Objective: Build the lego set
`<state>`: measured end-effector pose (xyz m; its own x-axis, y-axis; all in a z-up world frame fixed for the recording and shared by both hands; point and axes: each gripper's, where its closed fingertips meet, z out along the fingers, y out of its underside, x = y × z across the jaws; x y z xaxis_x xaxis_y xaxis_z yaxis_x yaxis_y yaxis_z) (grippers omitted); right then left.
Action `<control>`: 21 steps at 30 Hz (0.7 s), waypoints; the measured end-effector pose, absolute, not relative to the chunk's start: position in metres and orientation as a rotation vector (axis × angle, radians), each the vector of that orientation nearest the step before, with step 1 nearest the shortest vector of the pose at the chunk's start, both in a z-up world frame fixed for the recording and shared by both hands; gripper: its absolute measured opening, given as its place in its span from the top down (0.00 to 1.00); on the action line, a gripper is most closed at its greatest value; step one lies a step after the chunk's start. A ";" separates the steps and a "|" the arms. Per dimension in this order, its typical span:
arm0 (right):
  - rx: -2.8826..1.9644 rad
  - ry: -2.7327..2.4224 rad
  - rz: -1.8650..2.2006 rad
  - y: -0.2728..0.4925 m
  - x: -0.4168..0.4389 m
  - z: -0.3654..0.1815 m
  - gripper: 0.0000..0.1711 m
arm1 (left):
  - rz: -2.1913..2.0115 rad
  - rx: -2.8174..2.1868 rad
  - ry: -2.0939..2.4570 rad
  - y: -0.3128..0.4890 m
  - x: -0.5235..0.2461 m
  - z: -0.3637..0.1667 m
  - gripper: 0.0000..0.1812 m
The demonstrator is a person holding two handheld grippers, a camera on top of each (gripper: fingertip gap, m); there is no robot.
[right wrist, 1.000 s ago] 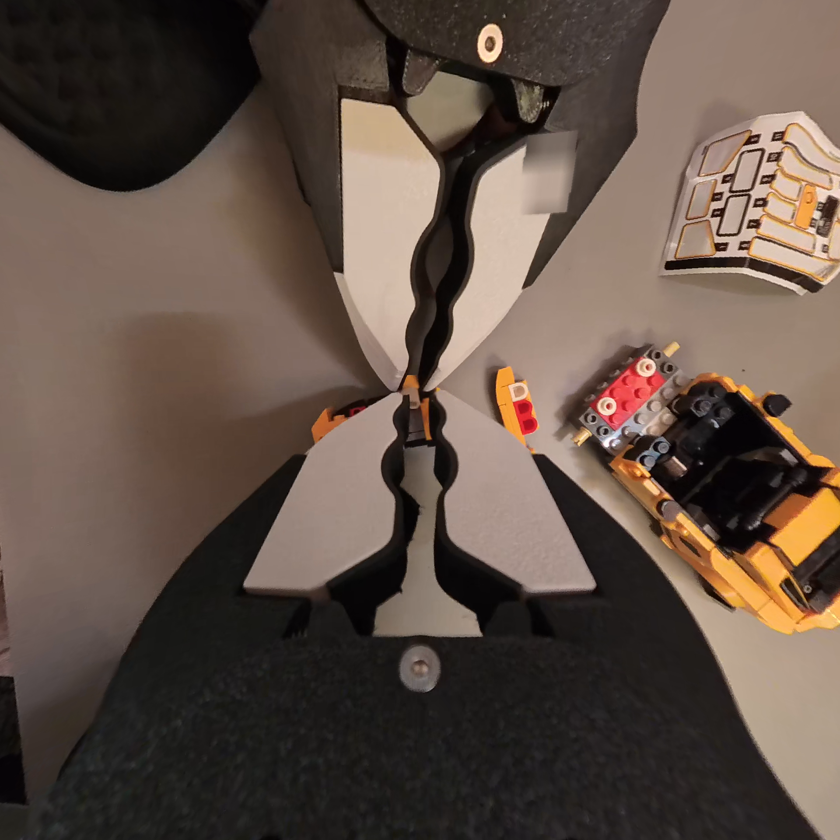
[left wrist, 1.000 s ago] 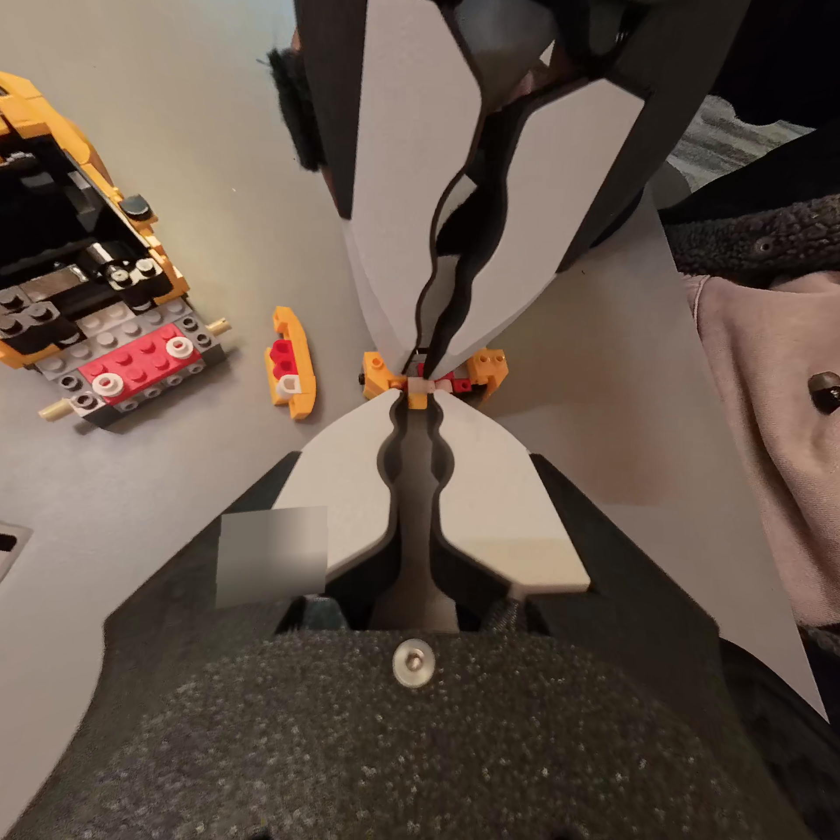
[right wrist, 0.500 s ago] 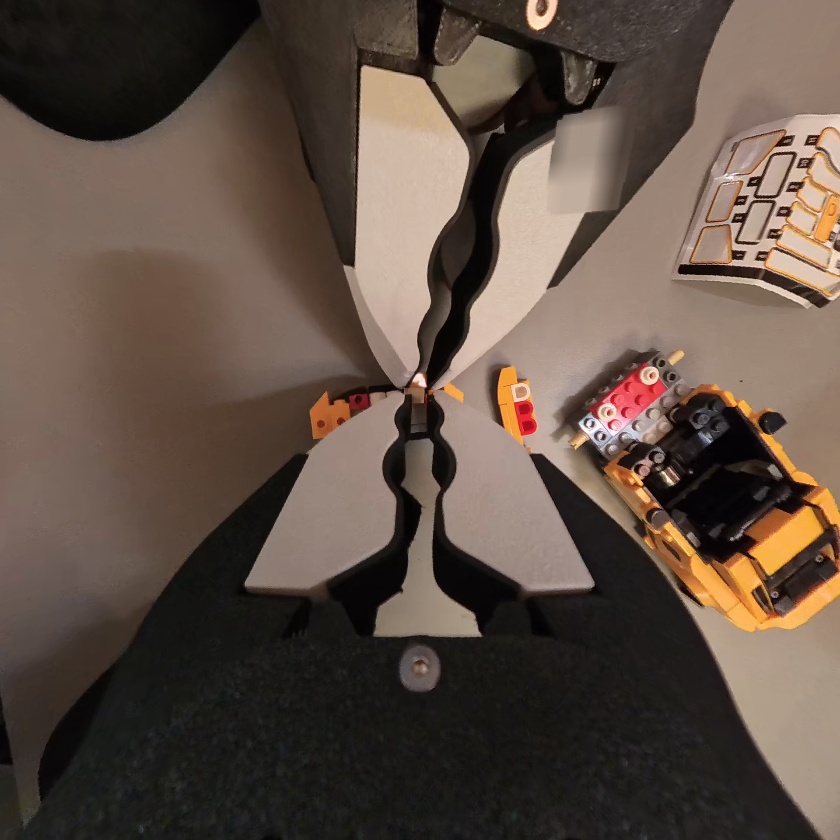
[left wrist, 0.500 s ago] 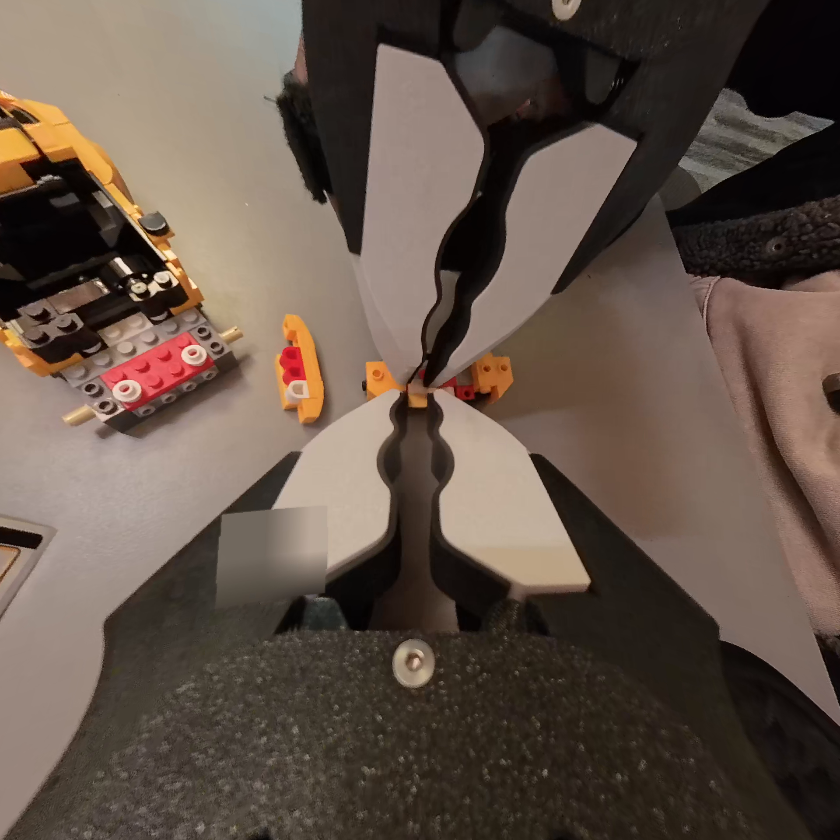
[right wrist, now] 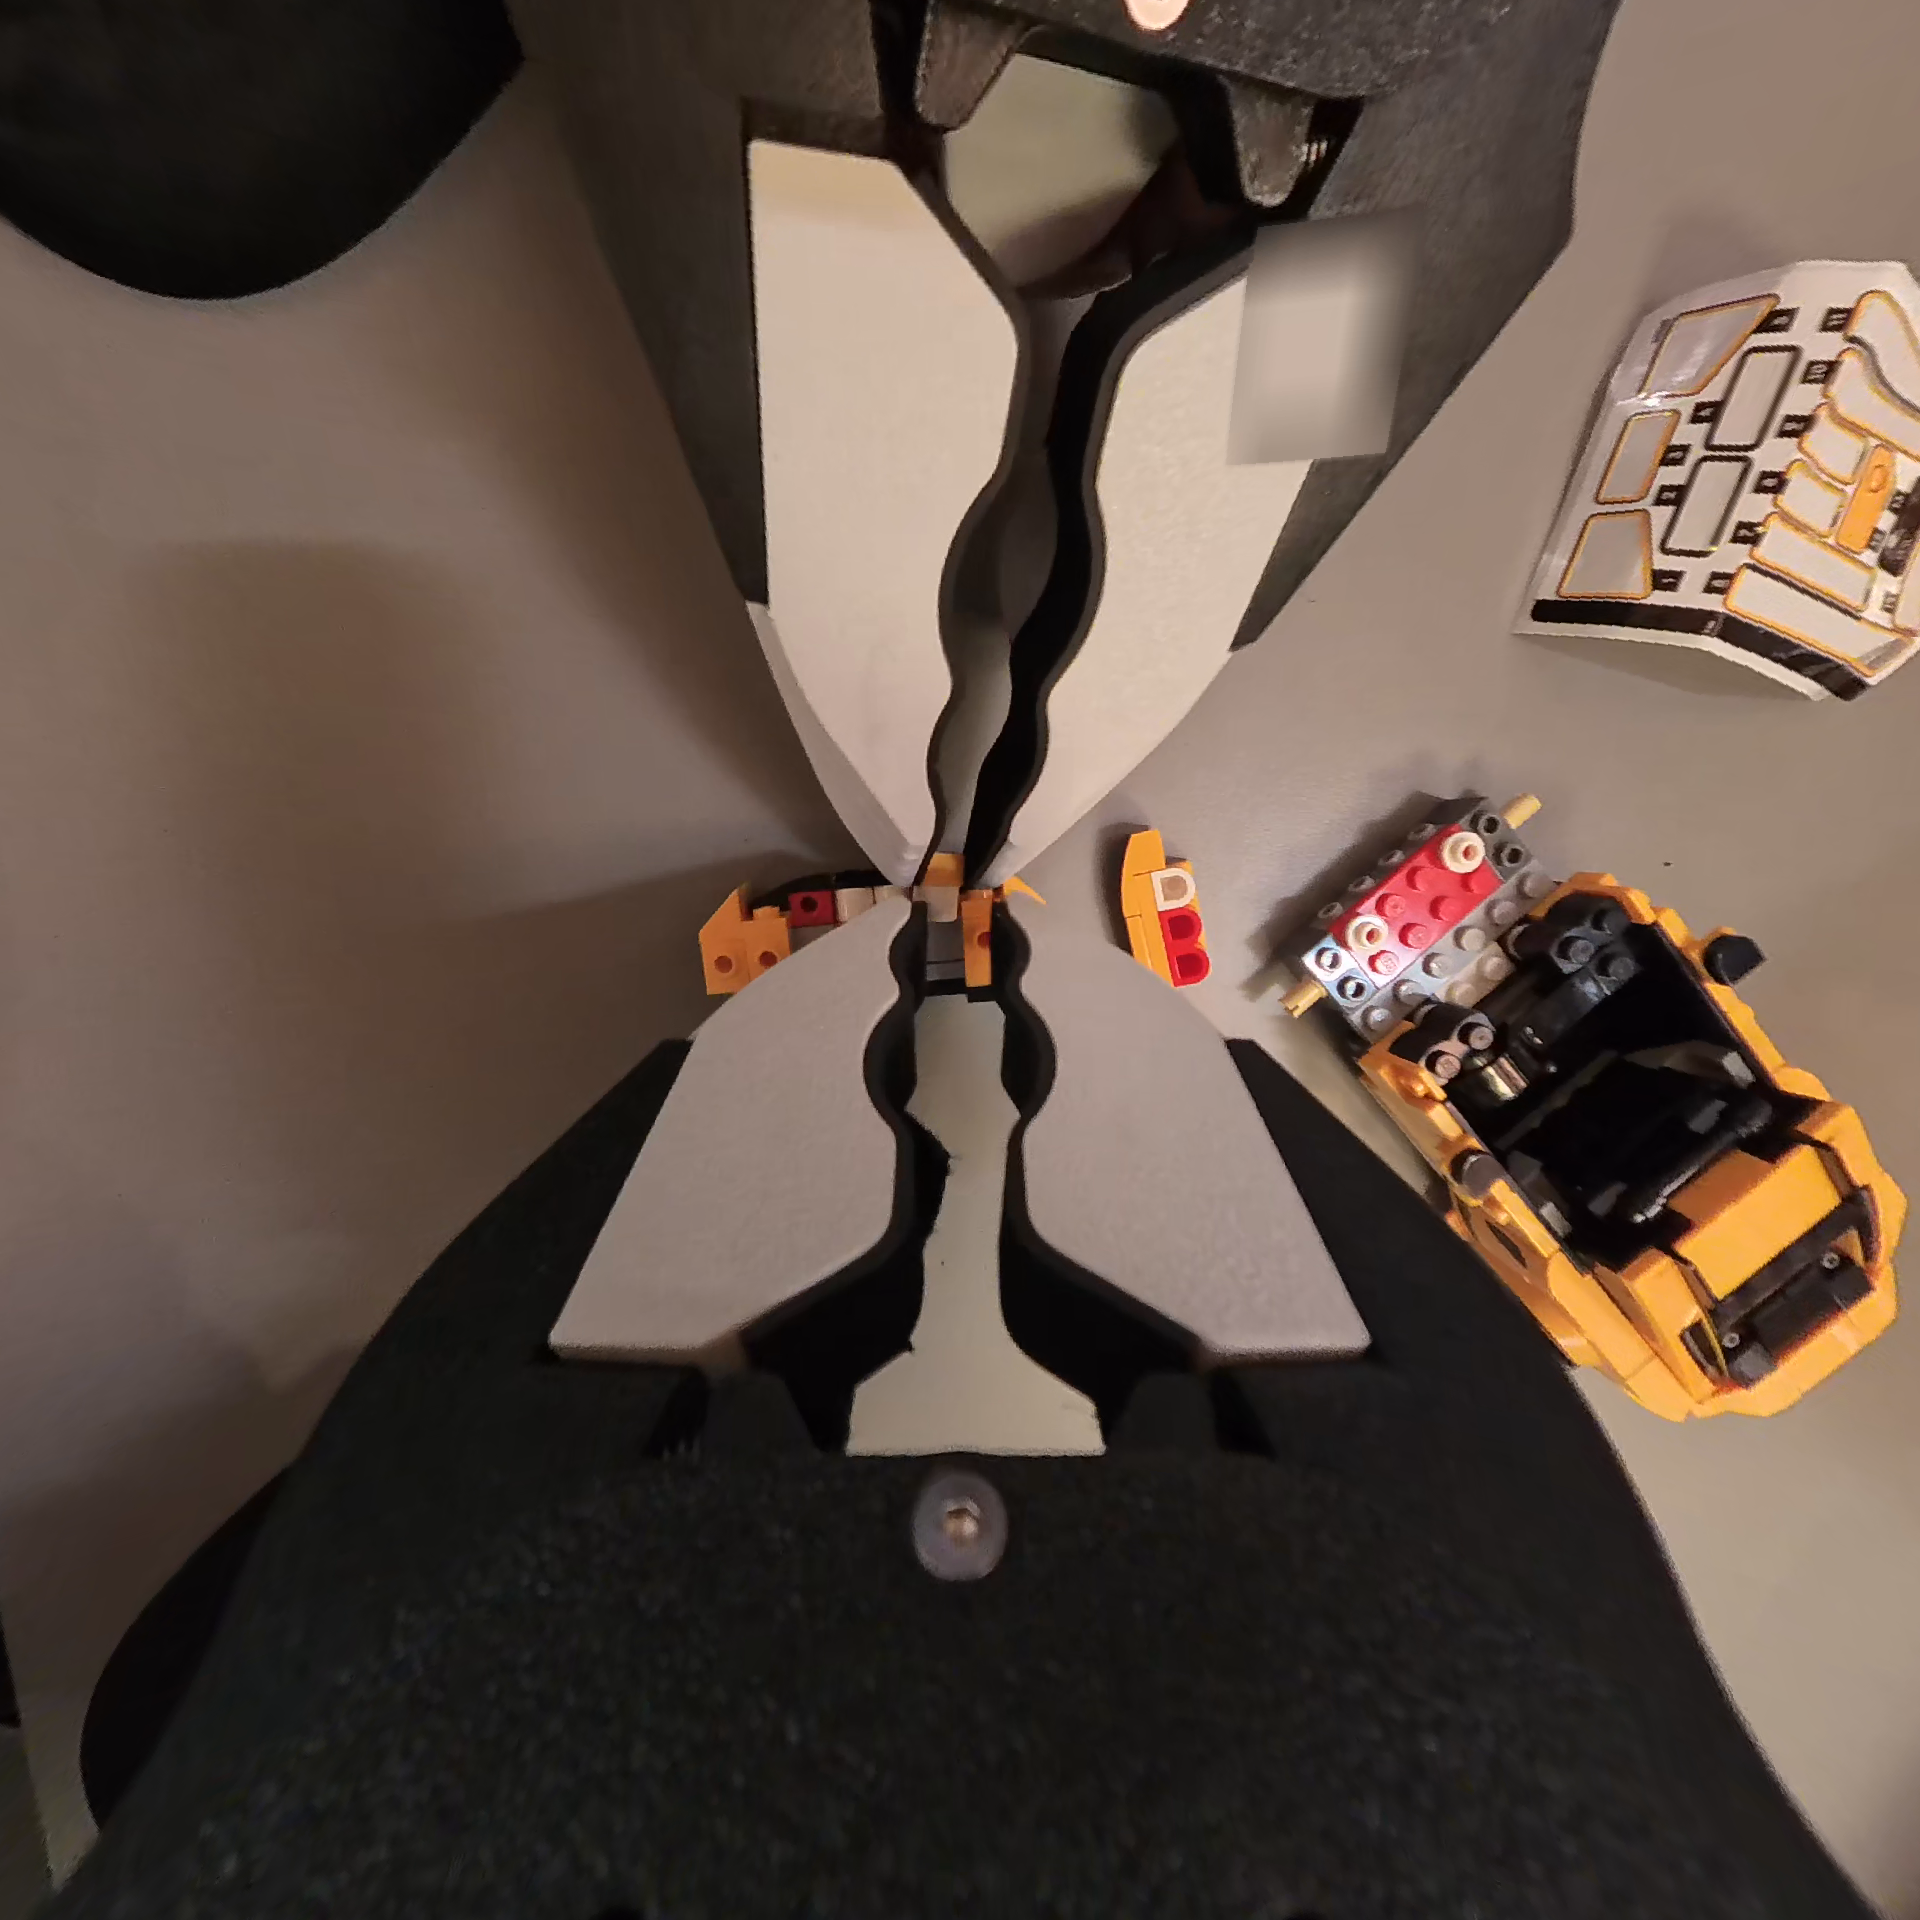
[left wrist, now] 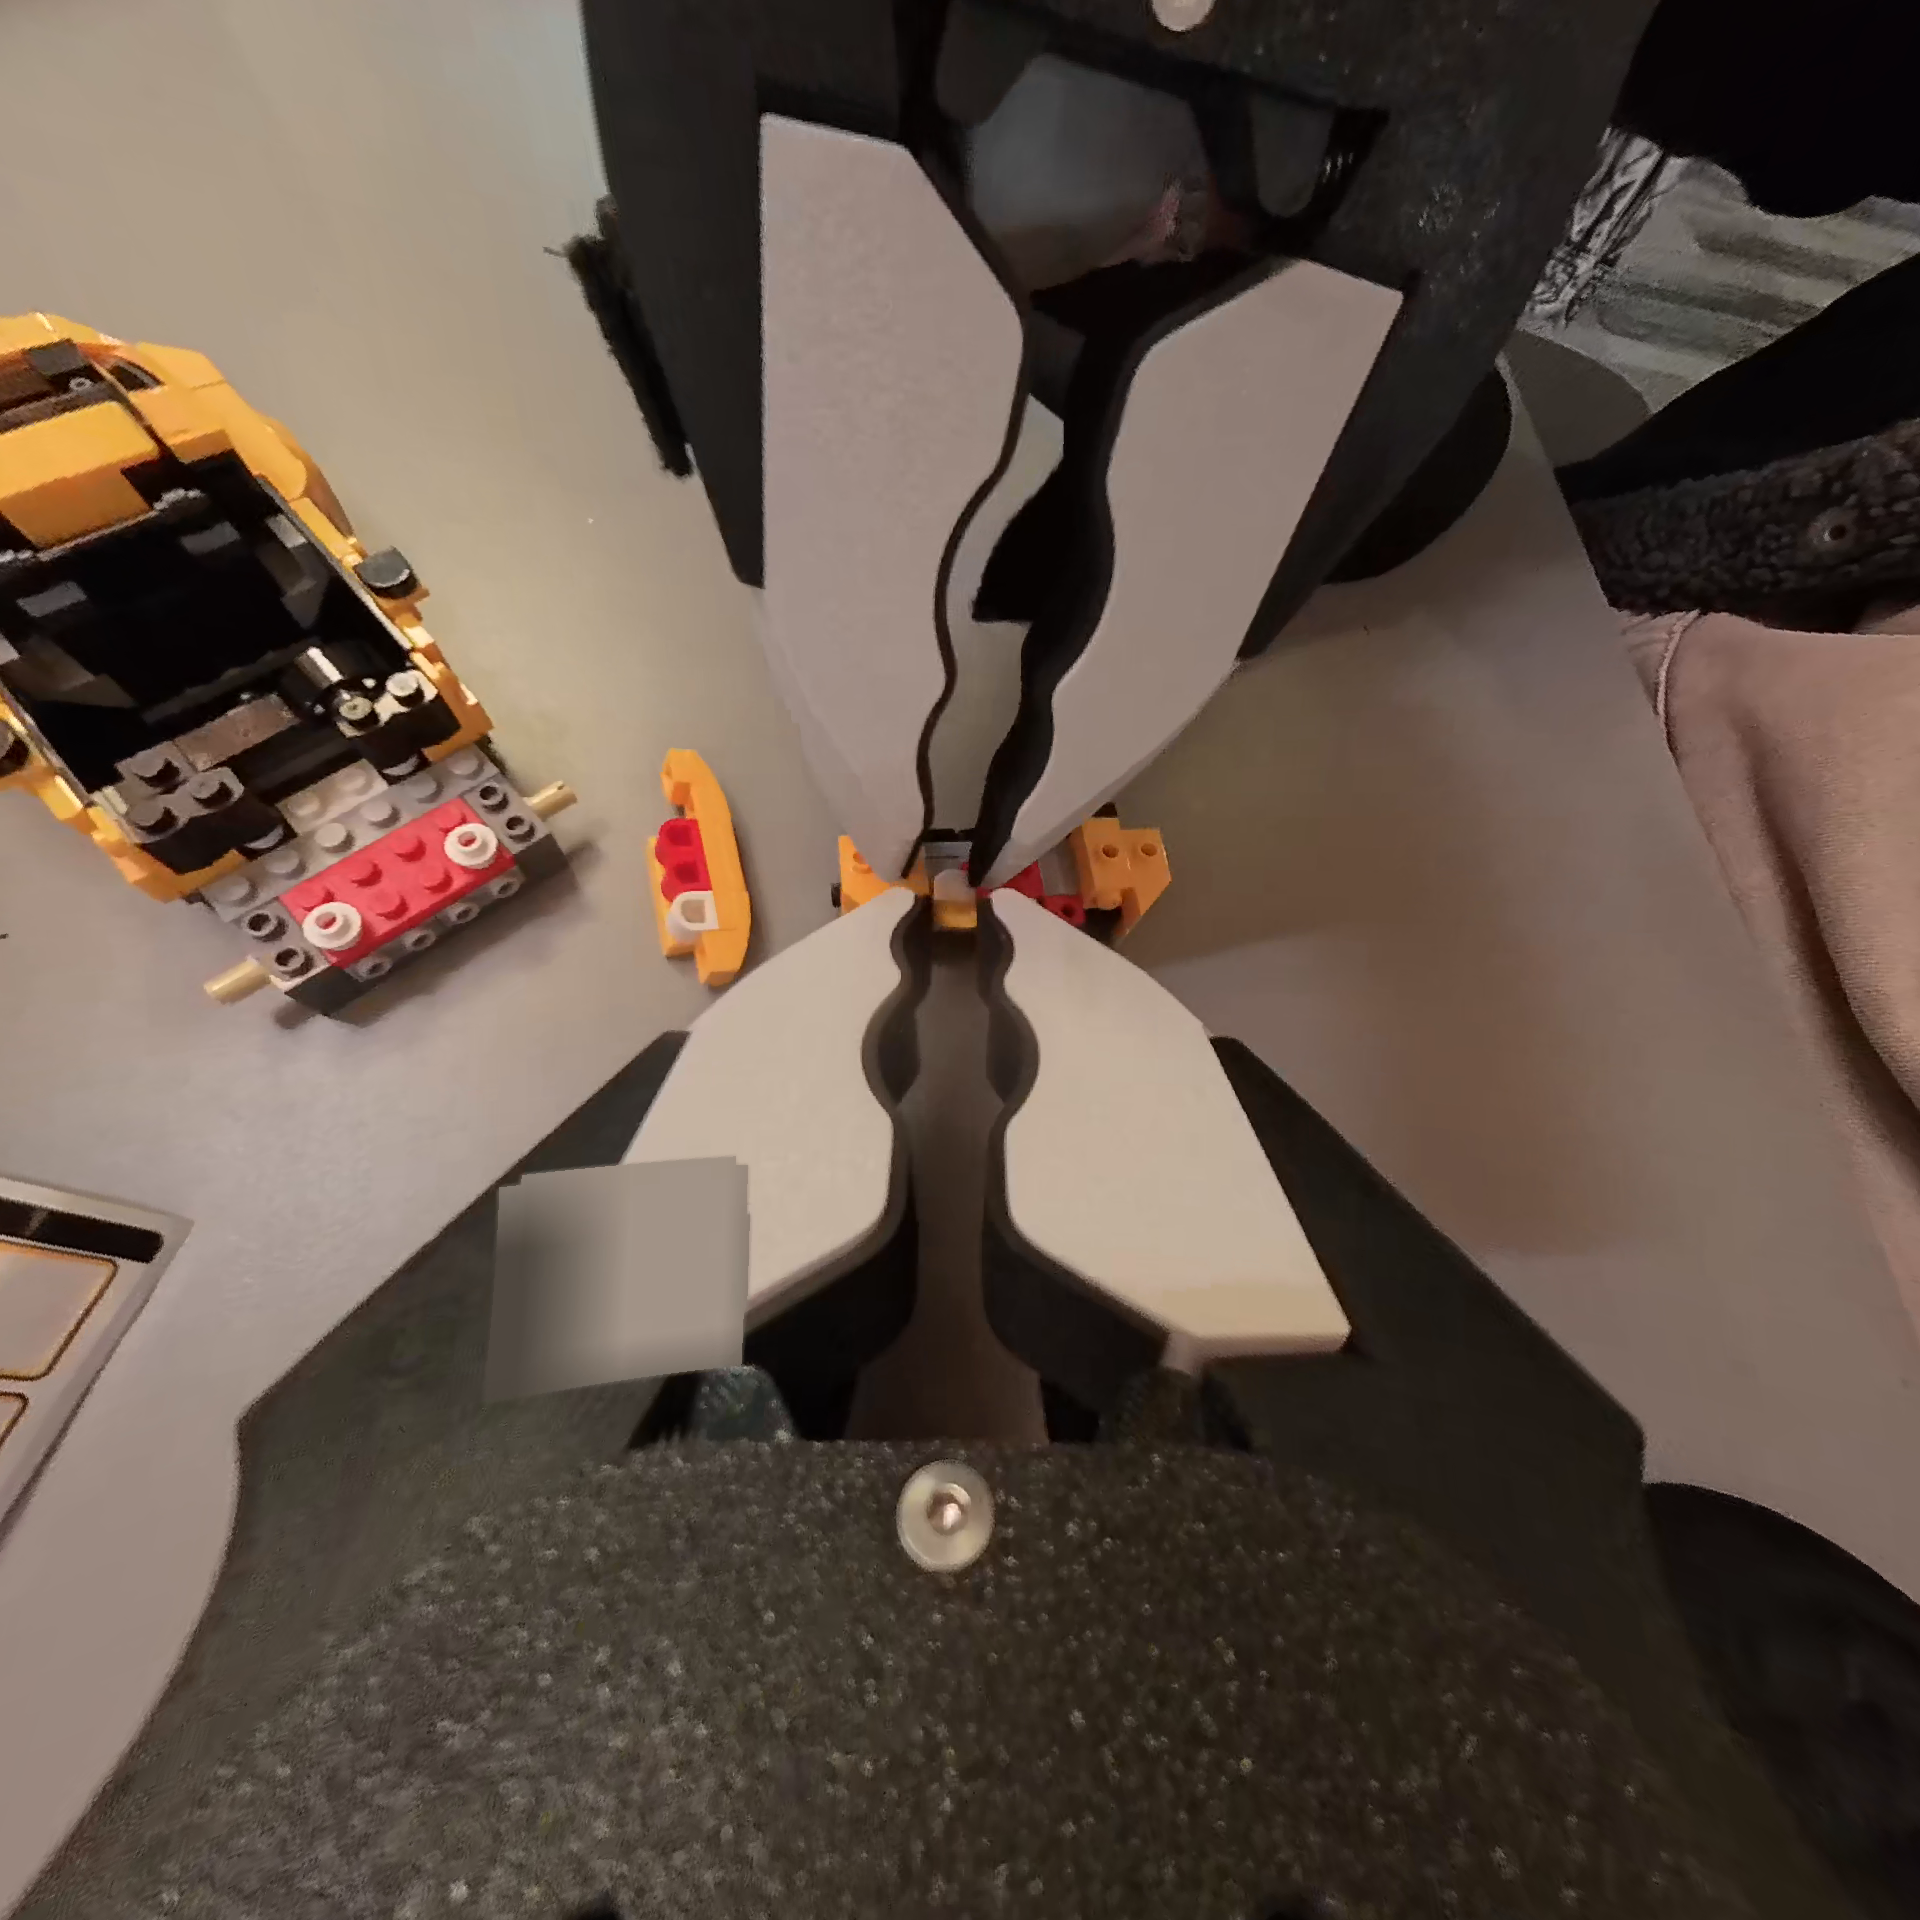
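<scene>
The left claw (left wrist: pixel 951 914) and the right claw (right wrist: pixel 951 935) meet tip to tip over the grey bench (left wrist: pixel 312 260), each closed narrow on the same small orange, red and grey brick sub-assembly (right wrist: pixel 831 914), which sits between the four tips. In the left wrist view its orange ends stick out on both sides of the tips; whether it rests on the bench or is lifted off cannot be told. A loose curved orange piece (left wrist: pixel 698 868) with red and white bricks lies on the bench just beside the sub-assembly, apart from it. Beyond that piece stands the half-built orange and black car (right wrist: pixel 1621 1164), its grey and red studded end turned towards the sub-assembly and its roof open. A curled sticker sheet (right wrist: pixel 1756 488) lies farther off than the car, well apart. On the sub-assembly's other side the bench runs bare to its edge, where a person's dark sleeve (left wrist: pixel 1766 530) and pale garment (left wrist: pixel 1808 831) show.
</scene>
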<state>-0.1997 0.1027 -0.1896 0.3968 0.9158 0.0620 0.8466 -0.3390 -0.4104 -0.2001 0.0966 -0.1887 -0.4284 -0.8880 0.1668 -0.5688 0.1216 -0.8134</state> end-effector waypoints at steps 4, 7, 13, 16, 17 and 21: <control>-2.285 -1.552 0.218 0.104 -0.199 -0.190 0.92 | -1.194 -1.394 2.046 0.097 -0.200 -0.189 0.96; -2.291 -1.580 0.196 0.104 -0.199 -0.191 0.91 | -1.180 -1.385 2.040 0.097 -0.199 -0.190 0.96; -2.304 -1.624 0.165 0.104 -0.199 -0.193 0.92 | -1.148 -1.366 2.039 0.099 -0.200 -0.191 0.96; -2.314 -1.636 0.171 0.103 -0.199 -0.194 0.94 | -1.134 -1.368 2.042 0.099 -0.200 -0.192 0.95; -2.320 -1.639 0.172 0.103 -0.198 -0.195 0.94 | -1.129 -1.368 2.042 0.100 -0.200 -0.192 0.95; -2.322 -1.640 0.189 0.104 -0.199 -0.195 0.94 | -1.120 -1.371 2.042 0.100 -0.200 -0.193 0.96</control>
<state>-0.1988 0.1037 -0.1952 0.3427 0.9375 0.0598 0.8992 -0.3089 -0.3098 -0.1997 0.1005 -0.1927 -0.4151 -0.9063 0.0799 -0.5544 0.1824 -0.8120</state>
